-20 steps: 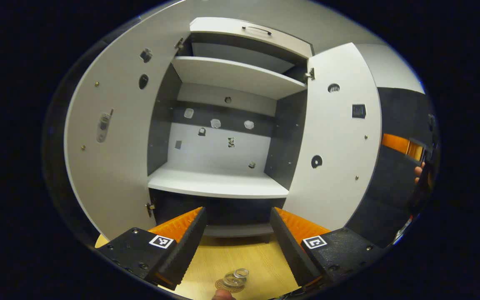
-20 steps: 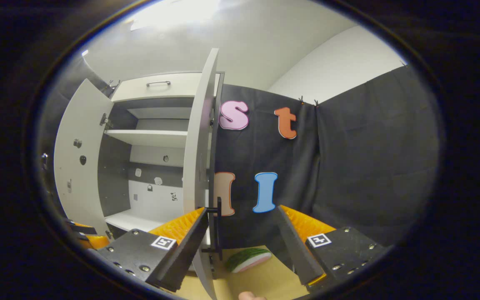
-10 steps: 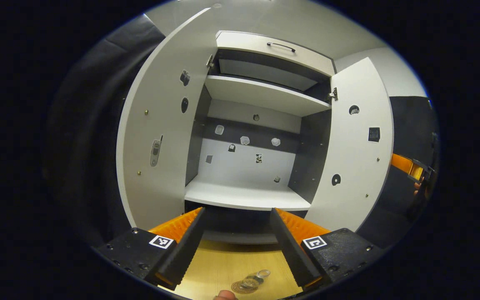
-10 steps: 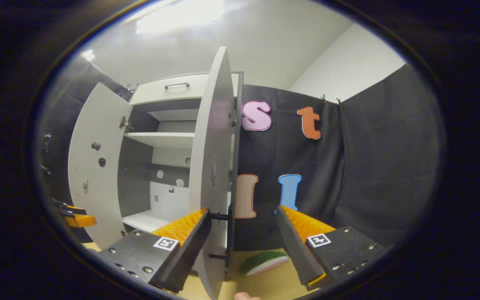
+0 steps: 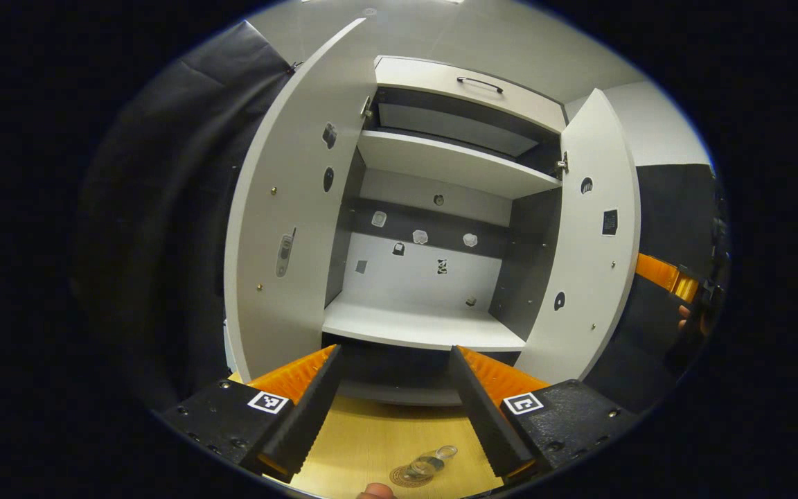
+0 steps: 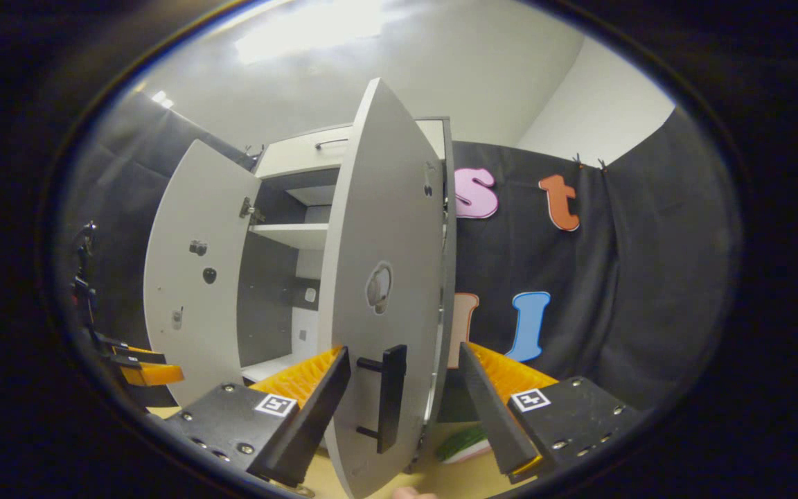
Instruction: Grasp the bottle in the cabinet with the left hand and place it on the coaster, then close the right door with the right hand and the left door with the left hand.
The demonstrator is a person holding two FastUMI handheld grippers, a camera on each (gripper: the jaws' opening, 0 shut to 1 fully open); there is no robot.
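1. In the left gripper view, the left gripper (image 5: 393,402) has its fingers spread wide with nothing between them, held above a light wooden table (image 5: 371,443).
2. Low between those fingers, a clear bottle (image 5: 432,462) sits on a round brown patterned coaster (image 5: 406,475) on the table, seen from above. A fingertip (image 5: 373,491) shows at the bottom edge just beside the coaster.
3. Beyond the table stands a tall white cabinet with dark inner sides (image 5: 433,277), both of its doors swung out. The lower white shelf (image 5: 420,326) is bare, and an upper white shelf (image 5: 451,163) sits above it.
4. The white left door (image 5: 288,229) stands wide open on the left of this view. The white right door (image 5: 589,242) stands partly open on the right.
5. Past the right door's edge, the other gripper (image 5: 676,281) is near the far right rim, with part of a hand (image 5: 684,315) behind it.
6. In the right gripper view, the right gripper (image 6: 404,409) has its fingers spread, one on either side of the right door's edge; whether they touch the door I cannot tell.
7. A black bar handle (image 6: 391,398) on that door lies between the fingers.
8. A watermelon-slice toy, green and pink (image 6: 465,443), lies on the table behind the door.
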